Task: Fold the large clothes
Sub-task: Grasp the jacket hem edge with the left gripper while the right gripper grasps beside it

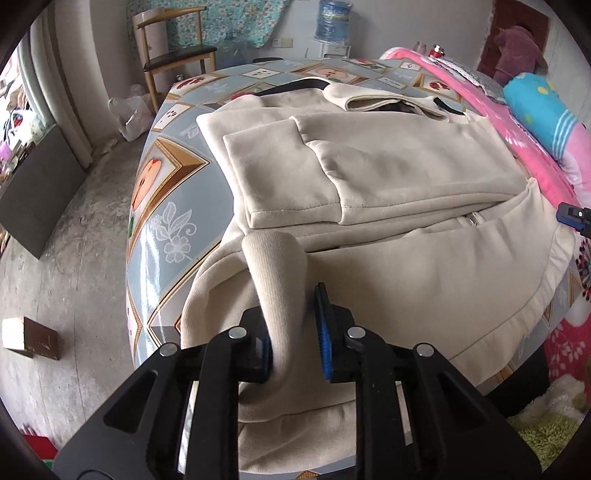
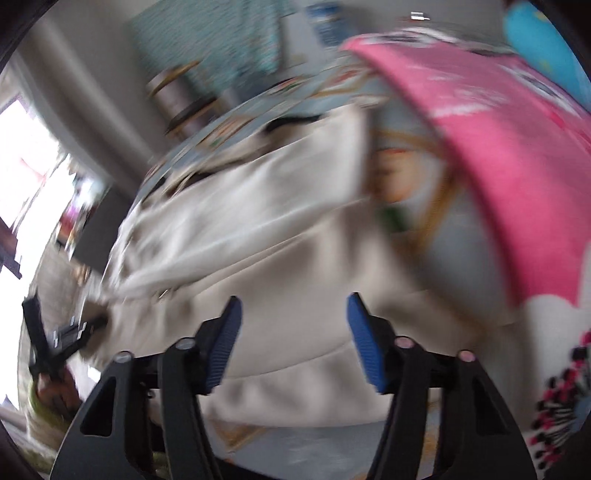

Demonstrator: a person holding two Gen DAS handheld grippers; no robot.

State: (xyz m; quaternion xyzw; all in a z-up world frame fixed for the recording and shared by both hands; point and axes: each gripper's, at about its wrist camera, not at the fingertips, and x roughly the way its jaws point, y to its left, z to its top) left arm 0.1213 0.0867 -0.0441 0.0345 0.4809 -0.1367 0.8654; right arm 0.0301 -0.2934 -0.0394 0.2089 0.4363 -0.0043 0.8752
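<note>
Your left gripper point(image 1: 295, 332) is clamped on a ribbed cuff point(image 1: 275, 266) of the cream jacket point(image 1: 388, 166), the blue pads pinching the cloth from both sides, cuff end sticking up past the fingertips. The jacket lies on the tabletop point(image 1: 162, 192), which is covered by a glossy blue-grey cloth with cartoon picture frames and white flower prints. It looks like soft fleece, cream all over, part-folded: a flat squared panel with a stitched hem sits on top, a second layer overlaps it from the right, and the lower body spreads toward you and hangs over the near edge. A small metal zipper pull point(image 1: 472, 218) shows at the seam, dark lining at the far collar.

Your right gripper point(image 2: 293, 343) has its jaws apart with nothing between them, hovering over the jacket's lower hem point(image 2: 295, 373); the right wrist view is heavily motion-blurred, so fabric detail there is unreadable. In the left wrist view, only a blue pad tip of it shows at the right edge.

A pink blanket point(image 1: 517, 125) lies right of the jacket. A wooden chair point(image 1: 173, 48) stands behind, beside a water bottle point(image 1: 332, 20).
</note>
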